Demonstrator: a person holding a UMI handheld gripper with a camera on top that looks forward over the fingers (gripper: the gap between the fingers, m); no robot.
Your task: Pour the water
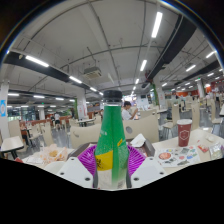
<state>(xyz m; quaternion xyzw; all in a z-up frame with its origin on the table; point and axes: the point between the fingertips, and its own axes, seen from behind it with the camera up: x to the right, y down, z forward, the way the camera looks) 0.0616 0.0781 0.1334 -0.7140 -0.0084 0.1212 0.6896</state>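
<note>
Here the tongs (112,160) grip an upright green bottle (112,140), with a red cup (184,131) well apart beside it.

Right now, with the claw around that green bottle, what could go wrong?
The tall green plastic bottle with its dark cap on stands between the claw's pink pads: a loose grip could let it slip. The cap would block pouring. Swinging right might hit the red paper cup.

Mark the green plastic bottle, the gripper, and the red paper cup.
Green plastic bottle (112,140): gripper view, mid body.
Gripper (112,160): gripper view, midway between fingertips, both pressing the bottle.
Red paper cup (184,131): gripper view, side wall.
</note>
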